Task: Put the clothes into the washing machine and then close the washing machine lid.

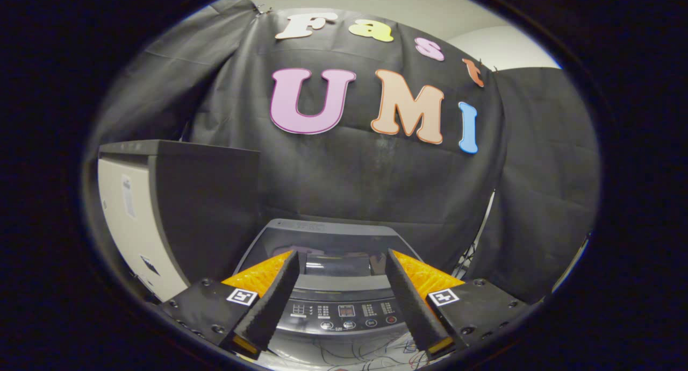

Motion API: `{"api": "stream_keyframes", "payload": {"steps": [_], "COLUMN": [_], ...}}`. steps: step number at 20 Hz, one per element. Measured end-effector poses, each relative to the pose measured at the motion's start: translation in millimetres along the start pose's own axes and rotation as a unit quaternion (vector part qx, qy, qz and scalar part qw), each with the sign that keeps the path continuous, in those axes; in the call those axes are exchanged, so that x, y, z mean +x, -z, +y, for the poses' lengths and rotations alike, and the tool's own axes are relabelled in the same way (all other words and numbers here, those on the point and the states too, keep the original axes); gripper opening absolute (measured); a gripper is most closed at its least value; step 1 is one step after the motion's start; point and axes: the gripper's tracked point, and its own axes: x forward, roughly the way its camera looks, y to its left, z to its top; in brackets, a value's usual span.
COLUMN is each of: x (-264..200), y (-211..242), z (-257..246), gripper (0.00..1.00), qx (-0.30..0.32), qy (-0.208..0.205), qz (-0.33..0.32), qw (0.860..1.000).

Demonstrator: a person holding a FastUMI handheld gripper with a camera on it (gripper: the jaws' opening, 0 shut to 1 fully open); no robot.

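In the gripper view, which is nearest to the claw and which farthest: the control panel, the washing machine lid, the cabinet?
The claw is open.
1. Control panel, between the fingers.
2. Washing machine lid, just beyond.
3. Cabinet, farthest, beside the machine.

My gripper [339, 263] is hanging with fingers spread wide, nothing lying between them. Ahead, the washing machine [338, 306] is sitting with its lid [333, 247] down, blocking the tub. A tall cabinet [183, 209] is crowding the left side; the right side is standing open.
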Motion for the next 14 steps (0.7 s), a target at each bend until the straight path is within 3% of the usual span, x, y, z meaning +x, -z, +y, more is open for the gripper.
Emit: {"api": "stream_keyframes", "payload": {"steps": [6,14], "x": [-48,-73], "y": [39,46], "z": [17,-7], "gripper": [0.98,0.97], "qx": [-0.009,-0.001], "qy": [-0.032,-0.020], "qz": [-0.002,-0.016], "qw": [0.999,1.000]}}
